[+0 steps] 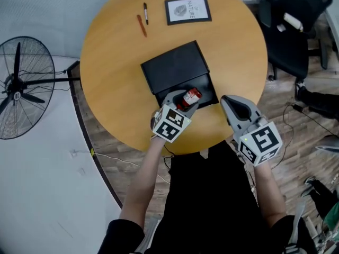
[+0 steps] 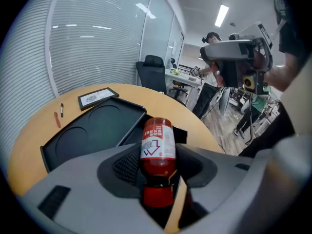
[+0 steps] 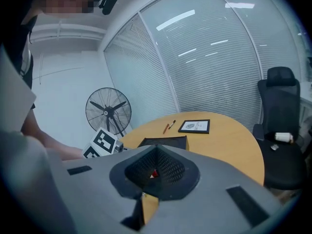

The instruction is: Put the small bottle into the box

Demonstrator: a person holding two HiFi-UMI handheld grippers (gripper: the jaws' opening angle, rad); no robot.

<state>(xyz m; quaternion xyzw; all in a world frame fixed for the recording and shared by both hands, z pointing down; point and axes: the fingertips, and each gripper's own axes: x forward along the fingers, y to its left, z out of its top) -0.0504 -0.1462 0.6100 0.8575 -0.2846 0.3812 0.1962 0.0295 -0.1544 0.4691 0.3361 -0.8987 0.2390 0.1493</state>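
A small red bottle (image 1: 190, 96) with a white label and red cap is held in my left gripper (image 1: 183, 99), which is shut on it just above the near end of the open black box (image 1: 209, 83). In the left gripper view the bottle (image 2: 158, 147) lies along the jaws, cap toward the camera, with my left gripper (image 2: 158, 172) clamped on its neck and the box's lid (image 2: 95, 128) beyond. My right gripper (image 1: 226, 102) hovers at the table's near right edge, shut and holding nothing. In its own view my right gripper (image 3: 155, 172) has its jaws pressed together.
The round wooden table (image 1: 116, 78) carries two pens (image 1: 143, 19) and a framed card (image 1: 187, 9) at its far side. A standing fan (image 1: 21, 89) is on the left and a black office chair (image 1: 291, 30) on the right. Another person (image 2: 214, 57) stands in the room behind.
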